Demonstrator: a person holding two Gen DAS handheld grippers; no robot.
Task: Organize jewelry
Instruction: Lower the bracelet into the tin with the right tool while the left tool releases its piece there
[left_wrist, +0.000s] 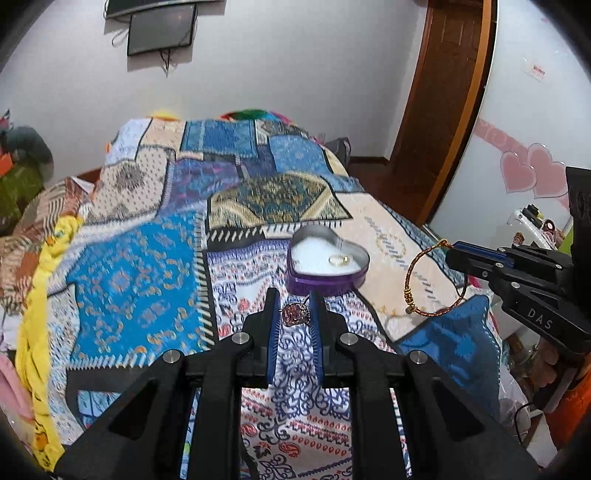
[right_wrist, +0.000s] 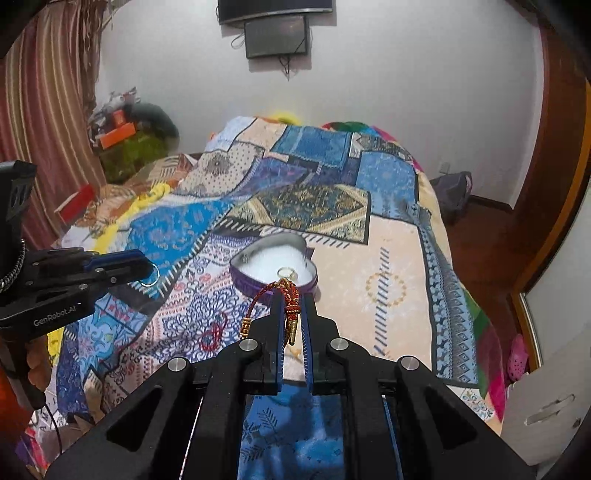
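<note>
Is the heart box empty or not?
Not empty: the open heart box holds one gold ring on its white lining; no lid on it.

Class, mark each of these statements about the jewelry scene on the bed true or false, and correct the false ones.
1. The right gripper holds a red and gold bracelet. True.
2. The heart box is closed. False: it is open, with a white lining.
3. A gold ring lies in the box. True.
4. The left gripper is empty. False: it holds a ring with a pink stone.
5. The box stands on a bare wooden table. False: it rests on a patchwork bedspread.
</note>
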